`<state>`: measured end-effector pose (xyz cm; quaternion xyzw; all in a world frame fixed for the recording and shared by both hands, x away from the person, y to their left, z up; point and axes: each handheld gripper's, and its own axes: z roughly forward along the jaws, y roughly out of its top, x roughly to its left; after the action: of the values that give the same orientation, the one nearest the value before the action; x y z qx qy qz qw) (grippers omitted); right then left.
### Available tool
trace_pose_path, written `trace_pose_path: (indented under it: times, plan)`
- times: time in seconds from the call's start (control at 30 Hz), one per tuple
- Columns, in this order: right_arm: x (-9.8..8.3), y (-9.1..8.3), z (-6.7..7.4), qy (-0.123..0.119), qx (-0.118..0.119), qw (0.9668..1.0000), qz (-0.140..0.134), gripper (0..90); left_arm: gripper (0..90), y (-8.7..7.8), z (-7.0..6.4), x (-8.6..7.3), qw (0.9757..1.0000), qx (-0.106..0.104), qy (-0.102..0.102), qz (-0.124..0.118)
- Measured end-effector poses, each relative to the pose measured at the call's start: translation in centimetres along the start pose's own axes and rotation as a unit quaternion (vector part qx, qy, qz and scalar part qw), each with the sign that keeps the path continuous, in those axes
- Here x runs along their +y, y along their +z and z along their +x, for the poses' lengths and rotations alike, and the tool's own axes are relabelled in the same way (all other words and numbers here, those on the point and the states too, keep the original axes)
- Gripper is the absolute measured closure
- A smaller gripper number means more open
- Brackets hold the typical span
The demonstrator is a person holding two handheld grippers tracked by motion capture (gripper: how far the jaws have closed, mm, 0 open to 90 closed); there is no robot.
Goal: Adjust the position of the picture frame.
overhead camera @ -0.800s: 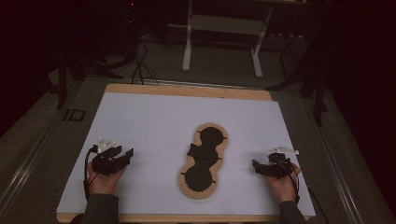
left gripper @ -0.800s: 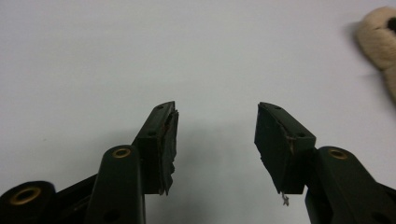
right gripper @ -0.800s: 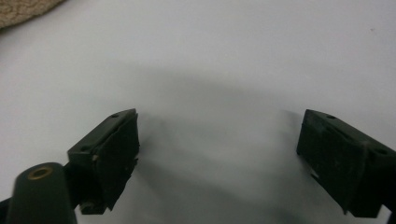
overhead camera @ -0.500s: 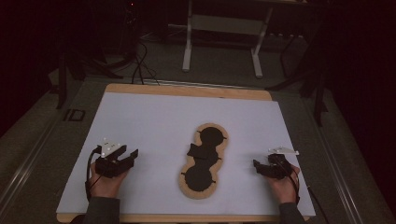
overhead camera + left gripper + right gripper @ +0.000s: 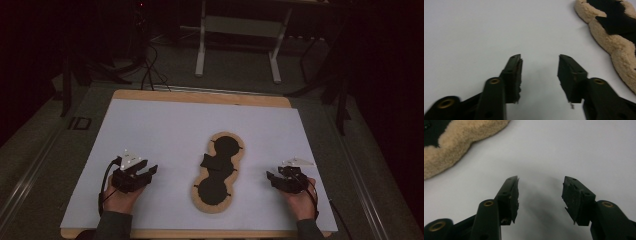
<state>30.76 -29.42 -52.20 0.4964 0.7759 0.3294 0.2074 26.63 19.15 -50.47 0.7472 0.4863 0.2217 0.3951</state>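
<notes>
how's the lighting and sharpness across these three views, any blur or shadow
High view: dim, the room behind nearly black, the white table lit evenly, the fleece-edged piece small but readable. Left gripper view: bright and flat, the left gripper soft at its base, the fleece slightly blurred. Right gripper view: the right gripper casts a soft grey shadow on the white surface.

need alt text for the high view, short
A person's two hands each hold a black claw, left claw and right claw, both open and empty, on a white table sheet. Between them lies a tan fleece-edged, peanut-shaped pad with a black centre. Dark floor and a metal stand lie beyond.
</notes>
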Motion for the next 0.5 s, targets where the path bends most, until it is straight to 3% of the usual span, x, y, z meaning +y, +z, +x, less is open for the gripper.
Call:
trace_pose_path:
  times: [0.2, 0.5]
  plan:
    - [0.3, -0.2, 0.6, 0.006, 0.0, 0.9999, -0.01, 48.3, 65.7, -0.1, -0.4, 0.0, 0.9998, 0.0, 0.019, -0.002]
    - [0.8, 0.0, 2.3, 0.009, 0.022, 0.9996, -0.016, 54.5, 70.2, 0.3, -1.0, 0.0, 0.9997, -0.019, 0.012, -0.006]
